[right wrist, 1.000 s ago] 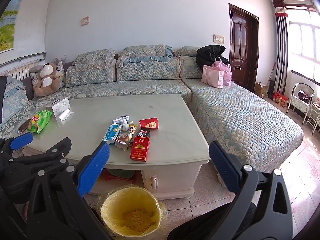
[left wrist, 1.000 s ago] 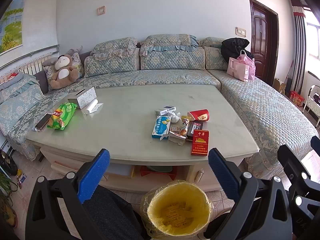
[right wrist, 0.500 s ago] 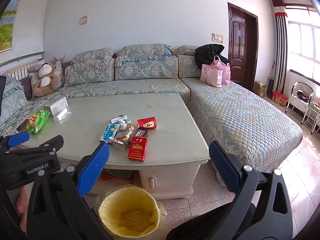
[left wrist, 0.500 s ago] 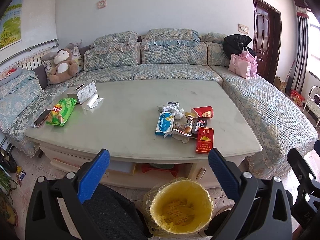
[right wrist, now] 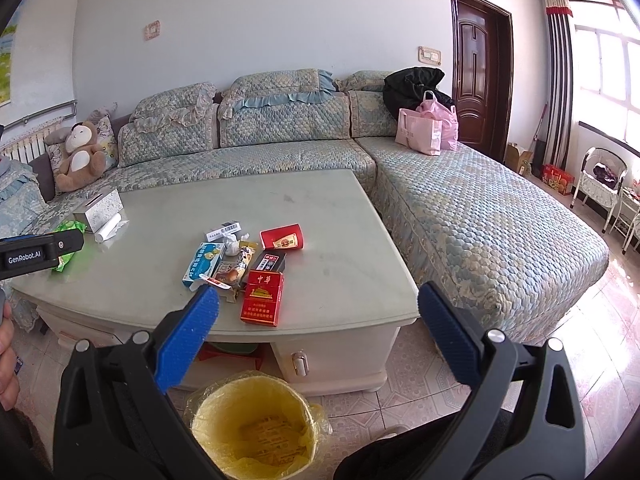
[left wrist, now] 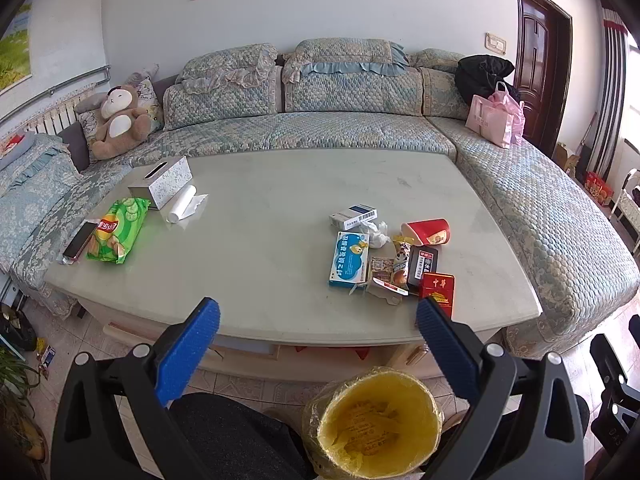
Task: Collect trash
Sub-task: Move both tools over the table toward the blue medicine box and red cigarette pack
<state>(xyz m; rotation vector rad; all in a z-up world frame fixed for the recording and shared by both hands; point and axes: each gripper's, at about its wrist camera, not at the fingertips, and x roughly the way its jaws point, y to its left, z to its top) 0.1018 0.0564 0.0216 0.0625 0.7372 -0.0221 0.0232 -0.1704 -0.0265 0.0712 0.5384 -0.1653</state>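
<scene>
A heap of trash lies near the table's front right: a red cigarette pack (left wrist: pixel 439 292) (right wrist: pixel 262 298), a blue-white box (left wrist: pixel 349 258) (right wrist: pixel 203 264), a tipped red paper cup (left wrist: pixel 427 231) (right wrist: pixel 282 236), a black pack (left wrist: pixel 422 261), snack wrappers (right wrist: pixel 234 270) and a crumpled tissue (left wrist: pixel 375 233). On the floor below stands a bin lined with a yellow bag (left wrist: pixel 376 424) (right wrist: pixel 252 428). My left gripper (left wrist: pixel 318 320) and my right gripper (right wrist: pixel 318 312) both hover open above the table's front edge, holding nothing.
The pale coffee table (left wrist: pixel 280 208) also carries a tissue box (left wrist: pixel 162 180), a paper roll (left wrist: pixel 182 209), a green chip bag (left wrist: pixel 118 234) and a phone (left wrist: pixel 79 240). A quilted corner sofa (right wrist: pixel 460 208) wraps round it, with a plush bear (left wrist: pixel 116 120) and pink bags (right wrist: pixel 426 130).
Both grippers have risen and moved toward the table, so the trash heap looks nearer. The left gripper's body now shows at the left edge of the right wrist view. Jaws stay open.
</scene>
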